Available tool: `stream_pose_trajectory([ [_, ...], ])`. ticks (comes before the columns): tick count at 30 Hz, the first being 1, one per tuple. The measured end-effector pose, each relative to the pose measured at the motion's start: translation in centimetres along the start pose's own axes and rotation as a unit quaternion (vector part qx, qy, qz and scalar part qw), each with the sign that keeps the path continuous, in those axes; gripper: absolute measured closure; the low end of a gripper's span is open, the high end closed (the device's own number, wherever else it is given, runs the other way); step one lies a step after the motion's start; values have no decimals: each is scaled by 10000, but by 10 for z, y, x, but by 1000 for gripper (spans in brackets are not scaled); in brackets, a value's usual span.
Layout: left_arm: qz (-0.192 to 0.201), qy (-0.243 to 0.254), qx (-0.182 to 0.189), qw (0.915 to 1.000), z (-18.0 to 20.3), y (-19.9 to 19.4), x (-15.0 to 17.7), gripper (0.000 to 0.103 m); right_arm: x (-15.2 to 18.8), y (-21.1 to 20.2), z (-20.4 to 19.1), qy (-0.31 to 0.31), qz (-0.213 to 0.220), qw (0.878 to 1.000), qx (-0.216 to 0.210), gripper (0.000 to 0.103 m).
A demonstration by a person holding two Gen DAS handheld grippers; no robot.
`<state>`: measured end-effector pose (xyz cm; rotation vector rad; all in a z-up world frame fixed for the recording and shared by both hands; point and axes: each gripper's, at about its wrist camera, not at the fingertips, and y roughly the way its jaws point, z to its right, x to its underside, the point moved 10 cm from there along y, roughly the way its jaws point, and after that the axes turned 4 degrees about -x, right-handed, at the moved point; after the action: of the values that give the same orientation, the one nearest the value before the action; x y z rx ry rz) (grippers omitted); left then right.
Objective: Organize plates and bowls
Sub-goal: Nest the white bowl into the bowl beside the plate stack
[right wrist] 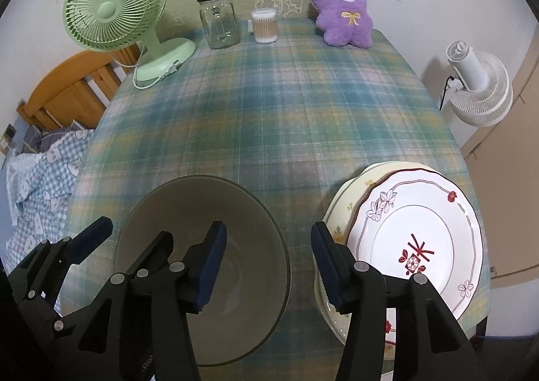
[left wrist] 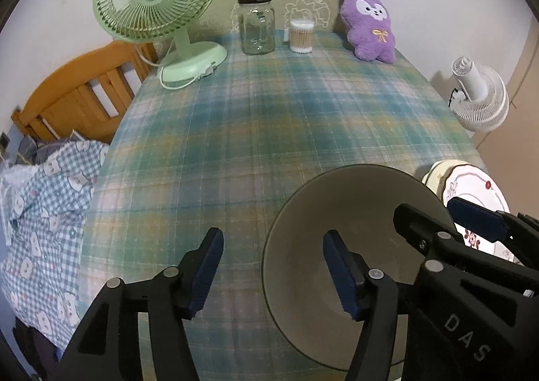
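A grey-green bowl (left wrist: 303,229) (right wrist: 242,212) sits upright on the plaid tablecloth near the front edge. Right of it, a white plate with red flowers (right wrist: 421,229) (left wrist: 471,185) lies on a cream plate (right wrist: 340,209). My left gripper (left wrist: 273,269) is open over the bowl's left rim, one finger inside, one outside. It also shows in the right wrist view (right wrist: 134,232). My right gripper (right wrist: 269,266) is open, one finger above the bowl's right side and the other at the plates' left edge. It also shows in the left wrist view (left wrist: 441,215).
At the back of the table (right wrist: 286,111) stand a green fan (right wrist: 114,6), a glass jar (right wrist: 219,20), a tub of cotton swabs (right wrist: 265,25) and a purple plush (right wrist: 343,10). A white fan (right wrist: 478,87) is off the right edge, a bed with checked bedding (right wrist: 43,178) on the left.
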<state>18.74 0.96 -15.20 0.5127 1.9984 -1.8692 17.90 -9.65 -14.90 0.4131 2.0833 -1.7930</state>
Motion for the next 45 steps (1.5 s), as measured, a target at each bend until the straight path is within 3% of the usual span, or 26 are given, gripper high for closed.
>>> stream_pose_trajectory([
  [12, -263, -129, 180, 9994, 2, 16, 6, 36, 4, 21, 2, 130, -239, 9994, -231, 47],
  [21, -461, -43, 363, 9983, 12, 28, 12, 39, 11, 41, 6, 415, -541, 9970, -357, 47],
  [28, -485, 121, 384, 9980, 19, 29, 19, 45, 22, 49, 1, 525, -716, 9947, -517, 57],
  [45, -529, 58, 446, 9976, 19, 23, 21, 56, 23, 39, -5, 455, -715, 9960, -298, 58],
])
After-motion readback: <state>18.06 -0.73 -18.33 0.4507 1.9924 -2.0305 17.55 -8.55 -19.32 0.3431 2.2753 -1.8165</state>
